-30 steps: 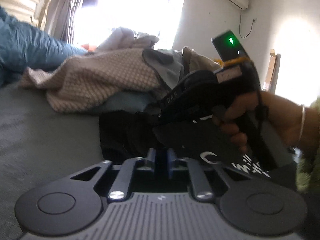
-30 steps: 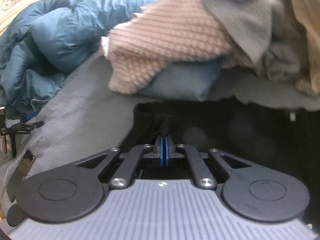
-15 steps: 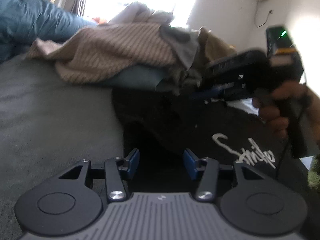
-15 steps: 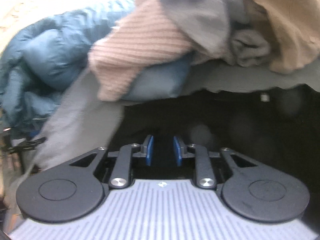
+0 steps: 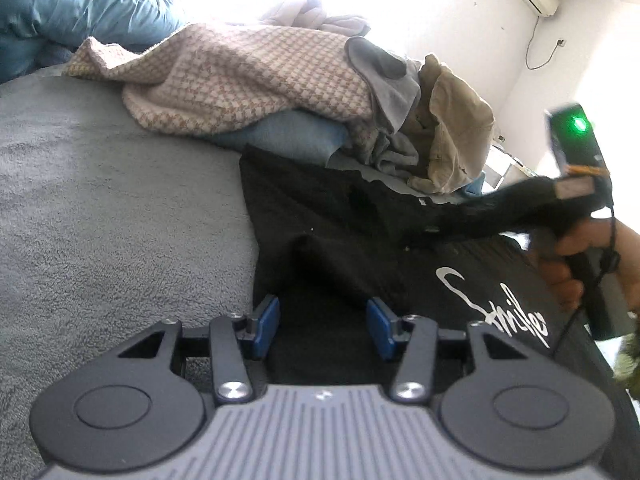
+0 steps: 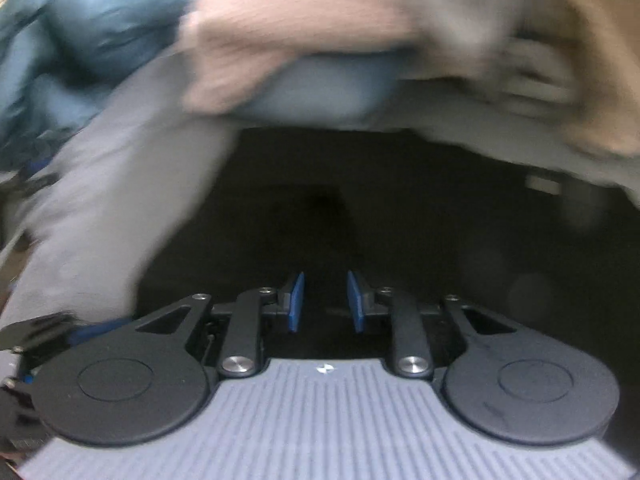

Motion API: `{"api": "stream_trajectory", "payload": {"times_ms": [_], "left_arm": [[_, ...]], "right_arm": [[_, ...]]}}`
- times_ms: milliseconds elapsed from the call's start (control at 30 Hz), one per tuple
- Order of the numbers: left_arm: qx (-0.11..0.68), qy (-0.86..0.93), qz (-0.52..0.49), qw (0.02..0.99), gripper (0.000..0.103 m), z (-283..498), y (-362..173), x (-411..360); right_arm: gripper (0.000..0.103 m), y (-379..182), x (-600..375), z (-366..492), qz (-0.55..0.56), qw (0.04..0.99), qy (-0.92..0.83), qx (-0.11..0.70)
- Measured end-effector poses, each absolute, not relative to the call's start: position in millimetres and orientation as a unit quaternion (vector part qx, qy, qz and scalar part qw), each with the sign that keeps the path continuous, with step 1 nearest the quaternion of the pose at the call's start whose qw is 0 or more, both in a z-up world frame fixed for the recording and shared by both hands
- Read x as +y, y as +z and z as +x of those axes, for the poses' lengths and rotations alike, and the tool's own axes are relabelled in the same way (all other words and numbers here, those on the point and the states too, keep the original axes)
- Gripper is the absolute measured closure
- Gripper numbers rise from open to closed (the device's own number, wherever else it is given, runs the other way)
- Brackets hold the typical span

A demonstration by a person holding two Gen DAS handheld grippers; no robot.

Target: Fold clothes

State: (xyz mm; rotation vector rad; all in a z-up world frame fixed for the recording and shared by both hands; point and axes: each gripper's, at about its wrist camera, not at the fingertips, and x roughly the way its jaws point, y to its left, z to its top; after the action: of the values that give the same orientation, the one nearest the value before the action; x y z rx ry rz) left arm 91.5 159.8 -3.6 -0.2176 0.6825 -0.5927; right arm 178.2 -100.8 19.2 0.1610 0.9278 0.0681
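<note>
Black T-shirt [image 5: 360,232] w/ white script print lies spread on the grey fleece blanket [image 5: 100,220], its far edge tucked just under the pile of unfolded clothes [image 5: 280,92] (houndstooth knit on top, beige + grey pieces beside it). Left gripper [image 5: 323,328] sits low over the shirt's left edge, jaws apart, black cloth between the blue pads but not pinched. Right gripper [image 6: 325,304], nearer the shirt's far edge by the pile, jaws narrowly apart, dark cloth below, nothing clamped; right-wrist view is blurred so contact can't be confirmed. In the left-wrist view a hand [image 5: 592,268] holds the right gripper's handle on the shirt's right side. Handling, judged: thin knit, light, limp, no stiffness, so it'll sag and crease from any single pinch point; fleece under it likely drags rather than slides. Best take: two-pt pinch at a hem or shoulder seam where cloth is doubled, lift clear of blanket before carrying over. Risk: snagging the pile's lower layers at the far edge.
</note>
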Motion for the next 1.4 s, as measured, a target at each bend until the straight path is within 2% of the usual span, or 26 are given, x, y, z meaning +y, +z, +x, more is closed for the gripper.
{"api": "stream_trajectory", "payload": {"times_ms": [167, 333, 467, 700, 800, 833, 900, 1200, 1300, 1400], "left_arm": [[0.328, -0.285, -0.104, 0.894, 0.053, 91.9, -4.2, 158.5], [0.327, -0.285, -0.102, 0.895, 0.053, 91.3, -4.6, 157.2], [0.329, -0.287, -0.11, 0.893, 0.053, 92.9, -5.4, 159.2], [0.325, -0.29, -0.106, 0.894, 0.051, 92.5, -8.9, 159.7], [0.325, -0.29, -0.106, 0.894, 0.051, 92.2, -10.8, 160.1], [0.325, -0.29, -0.106, 0.894, 0.051, 92.2, -11.3, 160.2], [0.325, -0.29, -0.108, 0.893, 0.051, 92.6, -11.3, 160.4], [0.323, -0.29, -0.104, 0.895, 0.051, 91.9, -9.0, 159.8], [0.309, -0.292, -0.094, 0.9, 0.051, 83.4, -0.2, 162.8], [0.28, -0.292, -0.074, 0.911, 0.048, 66.3, 16.0, 167.4]], "right_arm": [[0.078, 33.4, -144.9, 160.9, 0.114, 0.895, -0.027, 0.43], [0.077, 40.8, -105.8, 183.0, 0.123, 0.911, 0.047, 0.391], [0.077, 31.6, -70.8, 217.8, 0.092, 0.903, 0.05, 0.417], [0.075, 16.6, -90.6, 220.8, 0.234, 0.866, 0.048, 0.439], [0.075, 10.7, -87.3, 222.4, 0.224, 0.866, 0.041, 0.445], [0.078, 6.2, -87.9, 226.3, 0.223, 0.866, 0.042, 0.445], [0.101, 3.5, -90.4, 227.3, 0.213, 0.872, 0.045, 0.439], [0.103, 5.9, -130.4, 219.8, 0.223, 0.885, 0.003, 0.408], [0.102, 6.7, -138.5, 215.3, 0.253, 0.881, 0.009, 0.4], [0.1, 16.4, -135.9, 206.5, 0.233, 0.892, 0.021, 0.386]]}}
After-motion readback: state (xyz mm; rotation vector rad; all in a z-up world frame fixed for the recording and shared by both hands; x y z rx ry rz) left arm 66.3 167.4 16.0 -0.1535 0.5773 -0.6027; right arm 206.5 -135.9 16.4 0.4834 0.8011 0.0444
